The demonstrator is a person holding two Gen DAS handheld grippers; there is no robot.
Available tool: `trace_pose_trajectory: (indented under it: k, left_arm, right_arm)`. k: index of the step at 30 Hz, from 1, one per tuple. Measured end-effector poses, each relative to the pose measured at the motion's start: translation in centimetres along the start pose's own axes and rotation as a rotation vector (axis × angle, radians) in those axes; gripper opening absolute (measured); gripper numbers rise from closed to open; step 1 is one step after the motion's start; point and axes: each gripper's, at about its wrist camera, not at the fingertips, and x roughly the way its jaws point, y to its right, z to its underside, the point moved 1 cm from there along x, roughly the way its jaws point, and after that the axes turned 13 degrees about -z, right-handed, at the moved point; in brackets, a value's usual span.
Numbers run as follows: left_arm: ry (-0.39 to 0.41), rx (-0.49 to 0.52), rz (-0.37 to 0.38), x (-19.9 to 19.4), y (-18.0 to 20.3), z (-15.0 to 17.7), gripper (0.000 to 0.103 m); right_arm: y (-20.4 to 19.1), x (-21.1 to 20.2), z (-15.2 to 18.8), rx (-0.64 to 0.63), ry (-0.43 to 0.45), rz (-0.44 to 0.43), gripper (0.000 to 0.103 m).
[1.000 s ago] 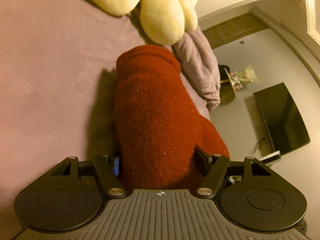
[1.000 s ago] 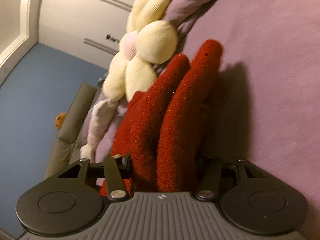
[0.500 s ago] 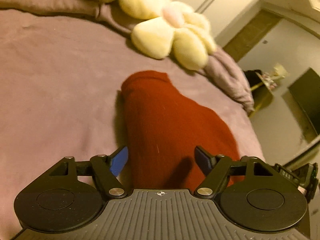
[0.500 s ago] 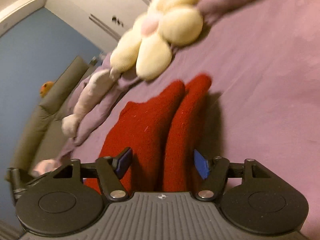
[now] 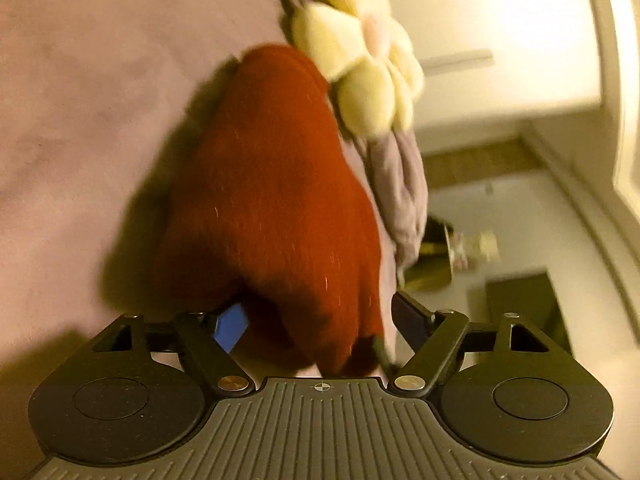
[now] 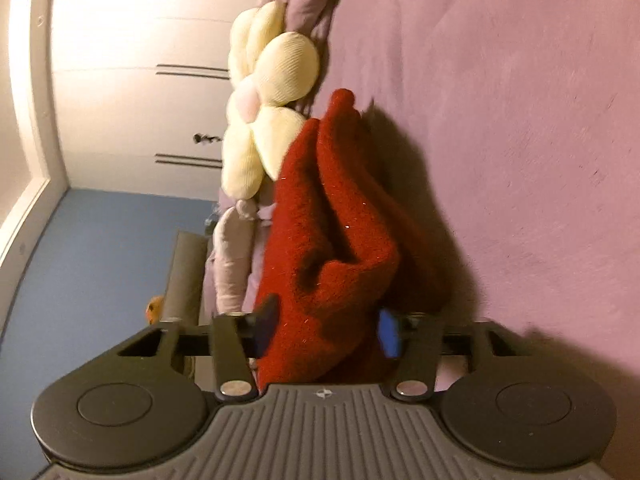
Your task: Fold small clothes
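At the near edge: left gripper (image 5: 316, 322) spread wide around the red knit garment (image 5: 272, 184), right pad clear of it.
Right gripper (image 6: 326, 330): jaws closing, red knit bunched between them.
Garment: lifted in 2 layers over purple bedspread (image 6: 520, 120).
Progress: fold underway, not laid flat.
Beyond: flower cushion (image 6: 264, 92).

No text, label, brand, number or sign can be read in either wrist view.
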Motion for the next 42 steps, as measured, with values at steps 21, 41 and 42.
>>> trace_pose_trajectory:
  k: [21, 41, 42]
  left_arm:
    - [0.070, 0.013, -0.089, -5.9, -2.0, -3.5, 0.074]
    - [0.072, 0.578, -0.469, 1.1, 3.6, -2.7, 0.097]
    - [0.079, 0.596, -0.479, 1.1, 3.8, -2.7, 0.097]
  right_arm:
    - [-3.0, 0.9, 1.3, -0.379, -0.032, 0.382, 0.041]
    - [-6.5, 8.7, 2.2, -1.046, -0.226, 0.647, 0.011]
    - [-6.4, 9.1, 1.8, -1.040, -0.233, 0.655, 0.013]
